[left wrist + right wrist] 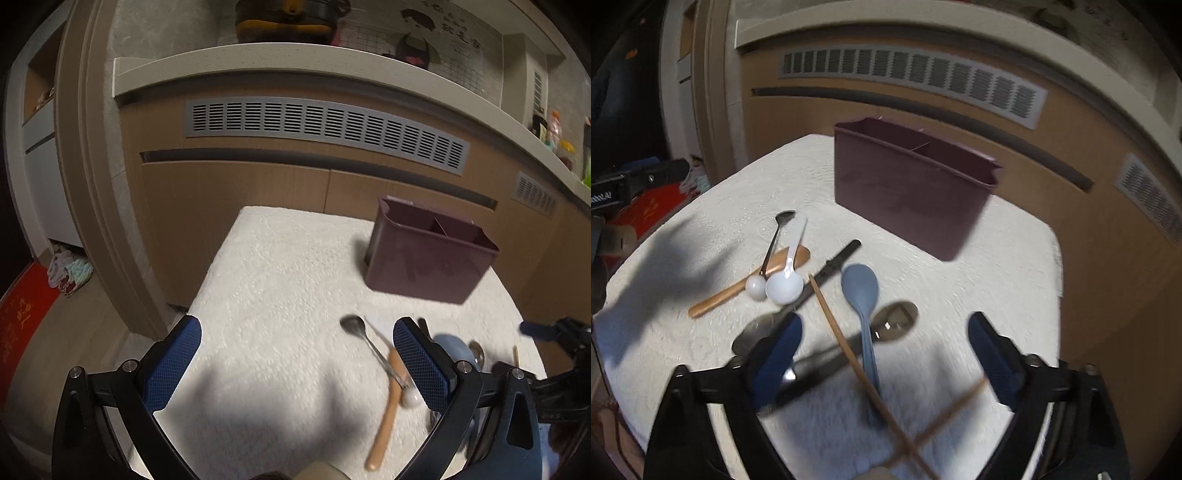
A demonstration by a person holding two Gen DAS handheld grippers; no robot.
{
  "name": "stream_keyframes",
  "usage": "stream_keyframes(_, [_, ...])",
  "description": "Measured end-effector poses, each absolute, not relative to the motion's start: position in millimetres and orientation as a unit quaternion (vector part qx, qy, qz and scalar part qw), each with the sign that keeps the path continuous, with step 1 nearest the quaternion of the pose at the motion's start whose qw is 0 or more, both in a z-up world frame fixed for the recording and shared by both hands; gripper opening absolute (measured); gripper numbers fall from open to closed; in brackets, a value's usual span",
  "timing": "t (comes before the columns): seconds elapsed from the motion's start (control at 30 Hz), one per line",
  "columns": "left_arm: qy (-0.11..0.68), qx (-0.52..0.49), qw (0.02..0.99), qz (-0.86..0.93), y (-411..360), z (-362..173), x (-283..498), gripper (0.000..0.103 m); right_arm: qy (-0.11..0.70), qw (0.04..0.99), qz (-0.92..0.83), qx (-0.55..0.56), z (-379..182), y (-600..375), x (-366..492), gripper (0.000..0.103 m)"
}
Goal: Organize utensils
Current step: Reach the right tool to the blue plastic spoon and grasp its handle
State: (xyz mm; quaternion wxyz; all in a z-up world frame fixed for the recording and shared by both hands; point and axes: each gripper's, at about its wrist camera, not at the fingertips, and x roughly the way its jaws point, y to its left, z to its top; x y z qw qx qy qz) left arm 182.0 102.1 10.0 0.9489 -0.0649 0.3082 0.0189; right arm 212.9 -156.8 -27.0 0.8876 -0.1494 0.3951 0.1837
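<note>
**Sorting barely begun: every utensil lies loose and the caddy looks empty**

Your left tongs [297,363] stand wide apart with only the white towel-covered table [280,266] between the pads; they hold nothing. Your right tongs [884,356] are also apart, less than fully, and the pads press on nothing, though the blue spoon [862,291] and a wooden chopstick [846,339] lie on the table directly between them.

Beyond both tongs, well ahead and toward the cabinet front, stands the purple divided caddy [908,188]. What you can see of its two compartments from the left wrist view looks empty, though the bottom is hidden. So, judging by the layout, nothing has been put away yet.

Everything left to do sits close in front of your right tongs:
- the blue spoon, bowl pointing toward the caddy;
- two crossed chopsticks, the crossing nearly under the camera;
- a dark metal spoon [895,319] just past the blue handle, and another metal spoon [757,332] by the left pad;
- a black-handled utensil [834,264], partly blurred, running away toward the caddy;
- farther left, a wooden spoon [738,286], a white plastic spoon [785,286] and a thin metal teaspoon [775,238] with a white ball end, piled on one another.

You seem set to take the blue spoon or chopstick first.
</note>
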Motion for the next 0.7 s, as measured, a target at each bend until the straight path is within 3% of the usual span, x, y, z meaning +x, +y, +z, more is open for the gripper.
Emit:
stream_keyframes(0.17, [0.304, -0.067, 0.95, 0.028, 116.9, 5.3, 200.1, 0.103, 0.437, 0.869, 0.189, -0.134, -51.0, -141.4, 254.2, 0.056])
stream_keyframes(0.23, [0.317, -0.058, 0.946, 0.018, 117.1, -2.1, 205.5, 0.103, 0.453, 0.86, 0.189, -0.136, -60.7, -135.7, 262.9, 0.047])
stream_keyframes(0.4, [0.353, -0.025, 0.935, -0.014, 100.1, -24.0, 212.3, 0.103, 0.475, 0.847, 0.202, -0.128, -73.6, -128.8, 270.4, 0.046])
stream_keyframes(0.5, [0.35, -0.028, 0.936, -0.035, 89.5, -28.0, 210.1, 0.103, 0.476, 0.849, 0.195, -0.118, -71.6, -133.1, 269.9, 0.031])
stream_keyframes(0.7, [0.391, -0.002, 0.919, -0.05, 68.0, -33.9, 225.8, 0.103, 0.461, 0.872, 0.139, -0.083, -55.9, -168.0, 265.4, 0.031])
